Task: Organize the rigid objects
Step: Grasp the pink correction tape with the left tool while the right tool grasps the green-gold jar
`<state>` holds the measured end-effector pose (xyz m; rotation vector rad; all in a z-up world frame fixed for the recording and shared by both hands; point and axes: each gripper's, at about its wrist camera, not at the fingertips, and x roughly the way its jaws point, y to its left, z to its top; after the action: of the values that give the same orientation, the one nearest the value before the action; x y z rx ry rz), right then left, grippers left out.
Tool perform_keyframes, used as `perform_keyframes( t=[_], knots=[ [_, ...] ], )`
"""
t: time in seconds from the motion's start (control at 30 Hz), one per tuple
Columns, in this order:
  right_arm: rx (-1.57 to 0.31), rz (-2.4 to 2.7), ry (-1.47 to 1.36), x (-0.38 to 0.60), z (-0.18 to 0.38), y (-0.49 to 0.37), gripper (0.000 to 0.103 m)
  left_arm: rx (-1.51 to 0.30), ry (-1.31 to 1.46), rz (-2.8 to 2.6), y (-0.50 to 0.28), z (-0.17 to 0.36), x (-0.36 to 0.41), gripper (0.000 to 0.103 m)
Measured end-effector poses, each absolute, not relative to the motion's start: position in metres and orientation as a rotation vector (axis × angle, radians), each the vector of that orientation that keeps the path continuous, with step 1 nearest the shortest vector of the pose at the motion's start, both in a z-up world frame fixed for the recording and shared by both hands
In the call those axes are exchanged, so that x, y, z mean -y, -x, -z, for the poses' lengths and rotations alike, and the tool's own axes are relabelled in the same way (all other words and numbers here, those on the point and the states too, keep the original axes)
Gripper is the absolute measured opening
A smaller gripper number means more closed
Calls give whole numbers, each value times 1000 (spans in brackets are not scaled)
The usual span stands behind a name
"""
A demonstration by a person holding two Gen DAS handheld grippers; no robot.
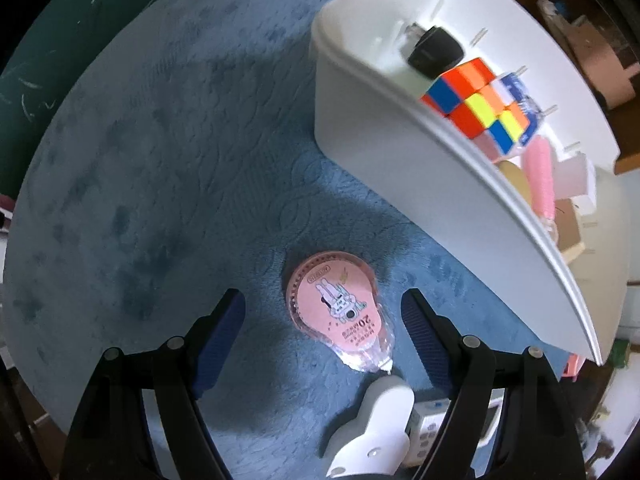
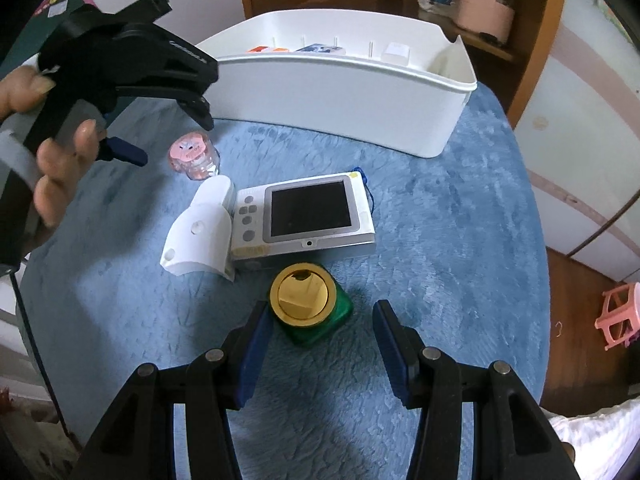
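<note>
A pink correction-tape dispenser (image 1: 340,312) lies flat on the blue cloth, and it also shows small in the right wrist view (image 2: 194,156). My left gripper (image 1: 322,320) points straight down over it, open, with one blue pad on either side and neither touching. A hand holds that left gripper (image 2: 172,138) at the upper left of the right wrist view. A green bottle with a gold round cap (image 2: 304,300) stands just ahead of my right gripper (image 2: 320,340). The right gripper is open, its left pad close to the bottle and its right pad well apart.
A white bin (image 1: 400,168) (image 2: 340,92) at the back holds a colour cube (image 1: 476,96), a black object (image 1: 434,52) and several other items. A small toy camera (image 2: 308,216) and a white plastic piece (image 2: 200,232) (image 1: 376,428) lie between the dispenser and the bottle. A pink stool (image 2: 618,312) stands on the floor.
</note>
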<state>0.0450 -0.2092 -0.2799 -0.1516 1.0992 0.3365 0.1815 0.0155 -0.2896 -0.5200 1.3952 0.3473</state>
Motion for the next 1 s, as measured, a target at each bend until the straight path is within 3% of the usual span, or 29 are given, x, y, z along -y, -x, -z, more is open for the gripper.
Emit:
perform_keyframes(
  t=[0.5,0.6,0.73,1.0],
  knots=[
    [-1102,-417,222,204,293,-50,51,-1423,570,-439,-191,306,-16,81],
    [-1099,-428,239,200,297,-51,48,-1444,556,-461,-193,306,-15,74],
    [-1094,-433,257,198,299,-53,48,-1451,522,-441,-195,309,2,55],
    [-1080,-432,291,192,300,-53,47,-1440,463,-376,-183,306,7,53]
  ],
)
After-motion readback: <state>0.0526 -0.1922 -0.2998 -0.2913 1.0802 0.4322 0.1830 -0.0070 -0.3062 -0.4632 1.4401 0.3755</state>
